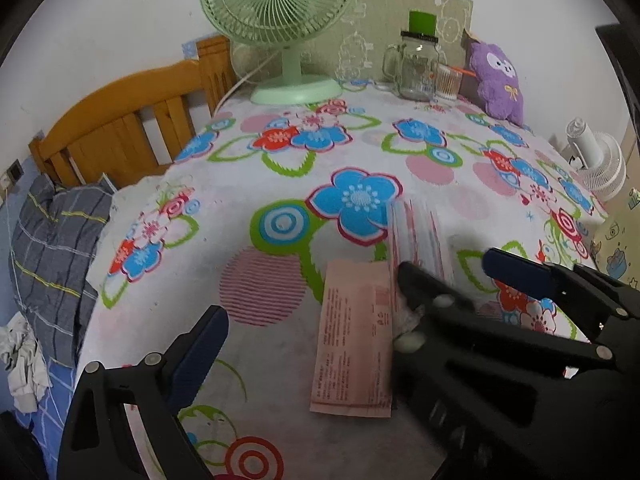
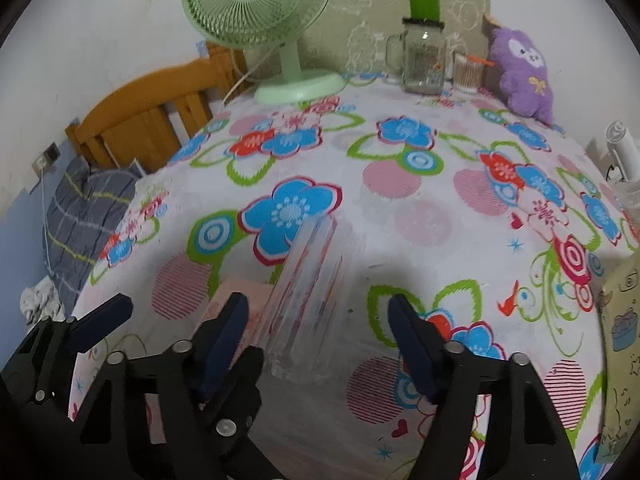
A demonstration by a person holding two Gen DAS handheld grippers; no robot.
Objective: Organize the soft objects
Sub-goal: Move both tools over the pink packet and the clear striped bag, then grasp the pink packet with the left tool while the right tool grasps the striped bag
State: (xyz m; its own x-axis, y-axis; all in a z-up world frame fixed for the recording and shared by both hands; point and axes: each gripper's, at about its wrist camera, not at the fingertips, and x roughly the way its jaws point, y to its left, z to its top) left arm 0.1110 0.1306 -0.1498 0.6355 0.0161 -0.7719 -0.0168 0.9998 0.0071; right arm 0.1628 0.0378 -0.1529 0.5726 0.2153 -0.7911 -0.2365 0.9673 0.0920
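Your left gripper [image 1: 304, 308] tilts down toward the floral tablecloth [image 1: 360, 152], its jaws spread wide with nothing pressed between them. The pink printed packet [image 1: 352, 344] lies flat on the cloth between its fingers, near the right one. Your right gripper [image 2: 320, 320] also angles down, just right of the left one, jaws partly open — a clear crinkly plastic pack with red print [image 2: 312, 292] sits between its fingers; its blurred edges make contact with the pads impossible to tell. The clear pack is glossy and ridged, the pink packet matte and rectangular; the two touch along one edge near the table's near side. At the far edge stand a pale green fan [image 1: 276, 20], a glass mason jar mug [image 1: 418, 64] and, far right, a fuzzy purple plush [image 1: 498, 80].
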